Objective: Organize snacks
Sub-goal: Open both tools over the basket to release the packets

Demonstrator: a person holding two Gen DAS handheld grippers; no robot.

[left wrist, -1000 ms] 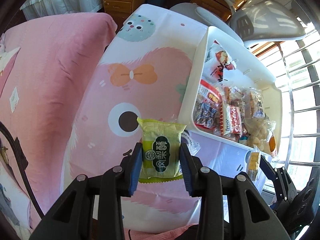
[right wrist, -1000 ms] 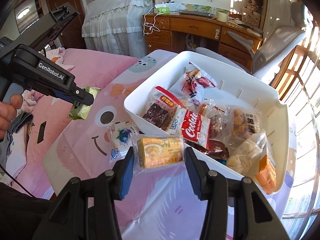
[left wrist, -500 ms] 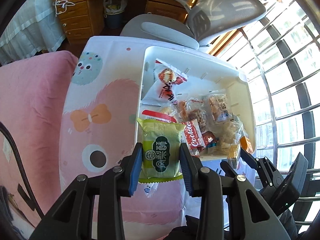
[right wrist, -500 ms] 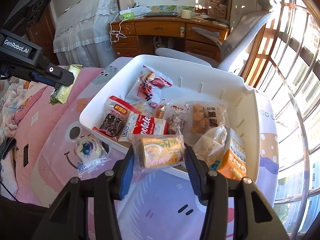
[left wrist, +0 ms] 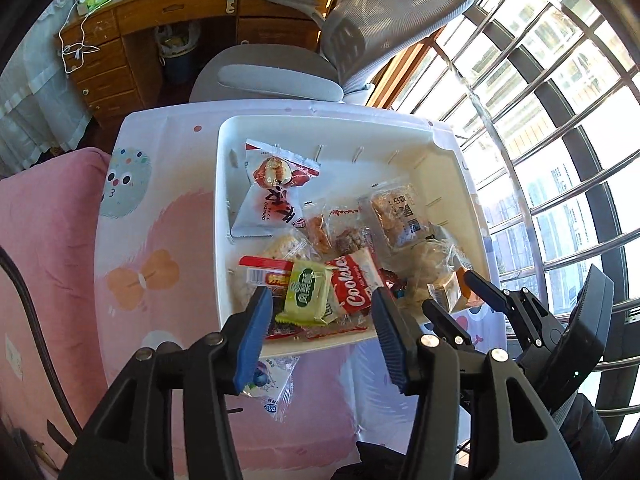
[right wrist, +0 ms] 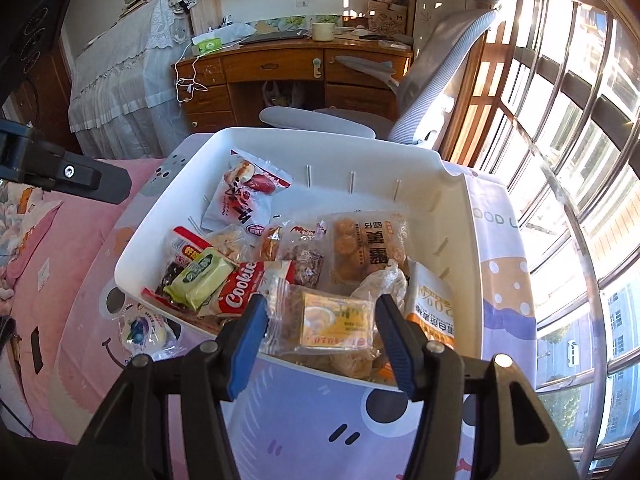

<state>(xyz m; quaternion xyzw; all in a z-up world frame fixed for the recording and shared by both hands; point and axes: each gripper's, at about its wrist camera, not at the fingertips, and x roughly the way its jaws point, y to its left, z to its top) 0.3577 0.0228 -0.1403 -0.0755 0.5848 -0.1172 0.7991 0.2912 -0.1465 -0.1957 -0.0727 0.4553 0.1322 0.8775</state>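
The left hand-held gripper (left wrist: 322,316) has just been opening; its jaws stand apart, and the green packet (left wrist: 306,294) lies free in the white bin (left wrist: 460,184), lower centre of frame. The right hand-held gripper (right wrist: 320,330) has likewise been opening, with the yellow packet (right wrist: 338,322) loose between its jaws atop the pile.

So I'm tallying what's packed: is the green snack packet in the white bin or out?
In. The green snack packet lies on other snacks inside the white bin, clear of the left tongs, whose jaws have just opened.
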